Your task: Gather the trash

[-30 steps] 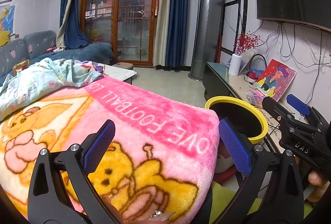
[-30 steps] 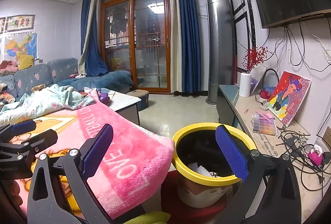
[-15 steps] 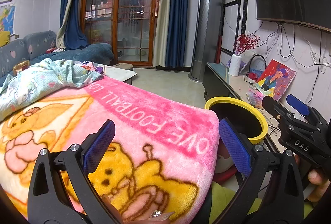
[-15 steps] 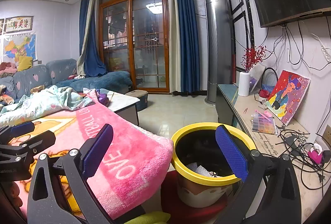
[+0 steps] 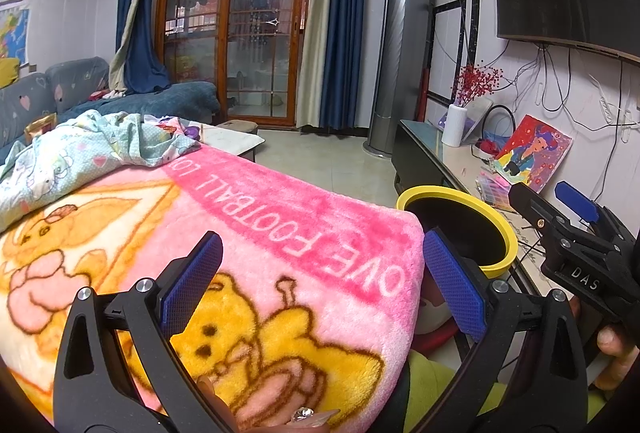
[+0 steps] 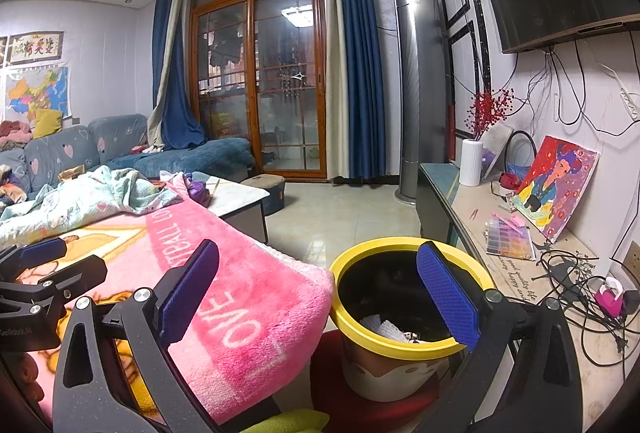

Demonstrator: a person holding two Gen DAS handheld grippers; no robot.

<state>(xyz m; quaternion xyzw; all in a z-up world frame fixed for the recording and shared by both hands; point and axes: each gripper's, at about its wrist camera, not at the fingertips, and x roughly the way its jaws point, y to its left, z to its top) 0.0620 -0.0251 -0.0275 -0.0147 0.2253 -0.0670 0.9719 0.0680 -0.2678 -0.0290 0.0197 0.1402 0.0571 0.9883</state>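
Both tongs [image 6: 318, 293] wide, bin [image 6: 404, 347] beneath.

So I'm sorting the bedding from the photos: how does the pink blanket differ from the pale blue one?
The pink blanket is plush and lies spread flat, while the pale blue blanket is thin and crumpled in a heap. The pink blanket has white lettering and a yellow cartoon bear; the pale blue blanket has small pastel cartoon prints. The pale blue blanket lies farther from the yellow-rimmed bin. Both are cartoon-printed.

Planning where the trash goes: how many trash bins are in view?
1. A yellow-rimmed trash bin stands on the floor between the pink blanket and the long side counter. Others may be hidden behind furniture.
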